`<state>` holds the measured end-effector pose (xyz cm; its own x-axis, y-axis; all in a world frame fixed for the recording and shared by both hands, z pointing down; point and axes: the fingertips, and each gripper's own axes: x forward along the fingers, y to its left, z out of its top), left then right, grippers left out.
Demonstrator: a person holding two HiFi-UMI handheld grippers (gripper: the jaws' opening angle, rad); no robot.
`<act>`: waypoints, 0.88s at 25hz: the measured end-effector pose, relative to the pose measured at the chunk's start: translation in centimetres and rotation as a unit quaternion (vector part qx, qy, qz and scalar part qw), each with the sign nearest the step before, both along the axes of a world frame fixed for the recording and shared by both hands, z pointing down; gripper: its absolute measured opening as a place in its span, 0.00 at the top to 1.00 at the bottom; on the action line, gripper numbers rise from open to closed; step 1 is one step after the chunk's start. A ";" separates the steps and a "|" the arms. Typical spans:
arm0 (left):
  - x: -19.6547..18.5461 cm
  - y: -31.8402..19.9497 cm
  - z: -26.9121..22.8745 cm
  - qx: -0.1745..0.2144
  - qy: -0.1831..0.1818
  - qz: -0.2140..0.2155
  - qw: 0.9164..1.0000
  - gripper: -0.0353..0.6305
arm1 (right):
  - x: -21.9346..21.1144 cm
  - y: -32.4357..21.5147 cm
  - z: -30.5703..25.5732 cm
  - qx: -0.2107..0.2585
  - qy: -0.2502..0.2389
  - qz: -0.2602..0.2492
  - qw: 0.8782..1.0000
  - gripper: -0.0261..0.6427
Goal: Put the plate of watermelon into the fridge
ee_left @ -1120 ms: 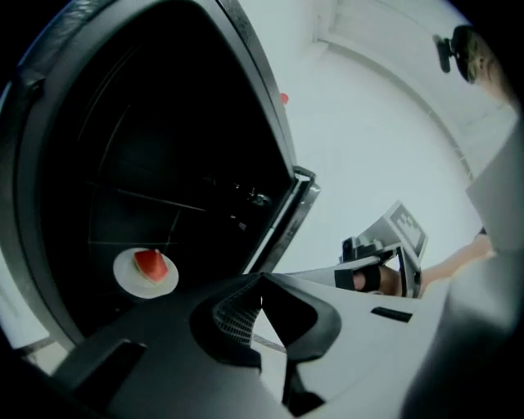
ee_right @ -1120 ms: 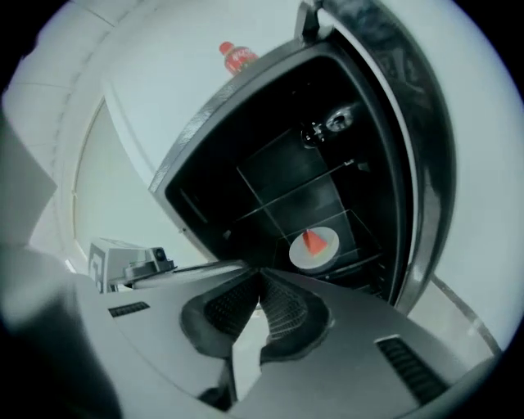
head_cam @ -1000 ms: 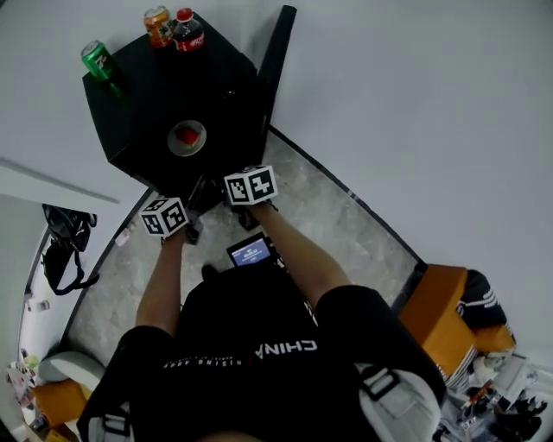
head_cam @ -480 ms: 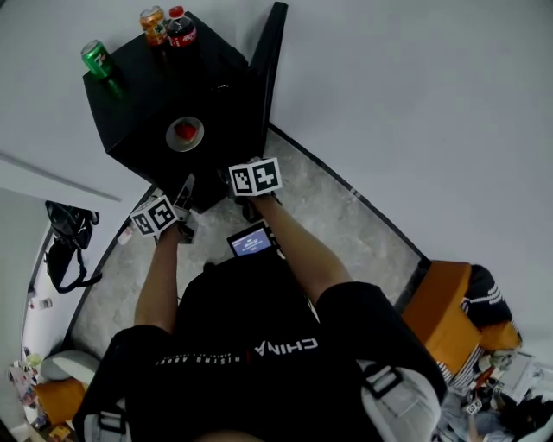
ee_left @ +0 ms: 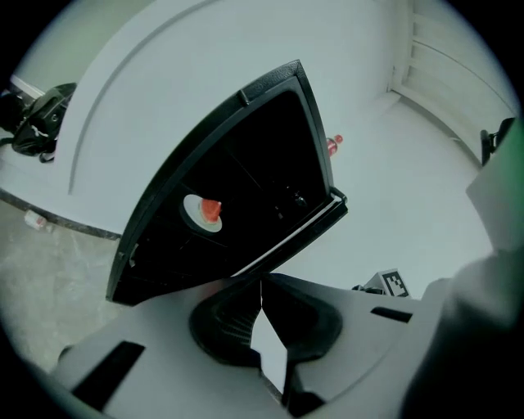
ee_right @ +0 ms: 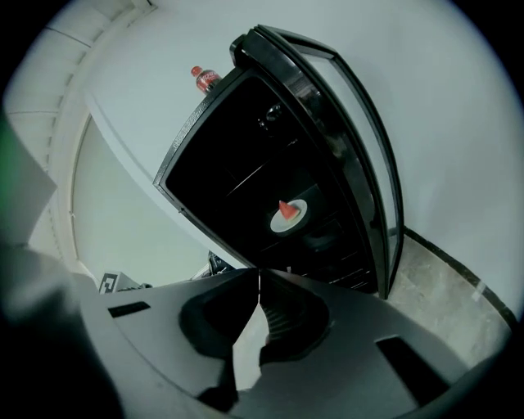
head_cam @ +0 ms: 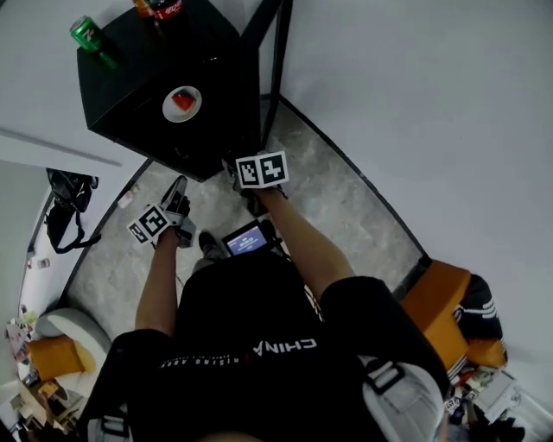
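Observation:
The white plate with a red watermelon wedge [head_cam: 182, 103] [ee_left: 203, 213] [ee_right: 287, 214] sits on a shelf inside the black fridge [head_cam: 138, 86] [ee_right: 246, 164]. The fridge's glass door [head_cam: 275, 52] [ee_right: 360, 147] stands open on the right. My left gripper [head_cam: 178, 188] [ee_left: 261, 282] hangs low in front of the fridge, shut and empty. At the cabinet's lower right corner my right gripper [head_cam: 235, 166] [ee_right: 259, 274] is also shut with nothing in it. Both are well clear of the plate.
A green can [head_cam: 86, 34] and a cola bottle [head_cam: 166, 7] [ee_right: 205, 77] stand on the fridge top. A small lit screen [head_cam: 244, 239] hangs at the person's waist. A black bag [head_cam: 65, 211] lies at the left wall, an orange seat [head_cam: 441, 298] at the right.
Both grippers have drawn back from the fridge, the left one down and to the left. The plate stays on the shelf.

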<state>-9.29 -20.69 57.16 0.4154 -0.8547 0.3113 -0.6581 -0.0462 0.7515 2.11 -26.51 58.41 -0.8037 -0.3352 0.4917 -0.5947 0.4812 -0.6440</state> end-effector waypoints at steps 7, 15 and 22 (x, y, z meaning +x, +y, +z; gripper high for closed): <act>-2.7 7.2 2.6 -0.041 0.037 -0.071 0.996 0.93 | 0.9 3.4 2.8 -0.021 0.006 -0.019 1.000 0.94; -0.2 9.1 1.1 -0.022 -0.047 0.022 0.998 0.93 | 1.4 7.1 1.2 -0.006 0.008 -0.004 1.000 0.94; -3.8 17.2 4.5 -0.052 -0.044 0.024 0.997 0.93 | -1.3 13.9 1.2 -0.005 0.028 -0.001 1.000 0.94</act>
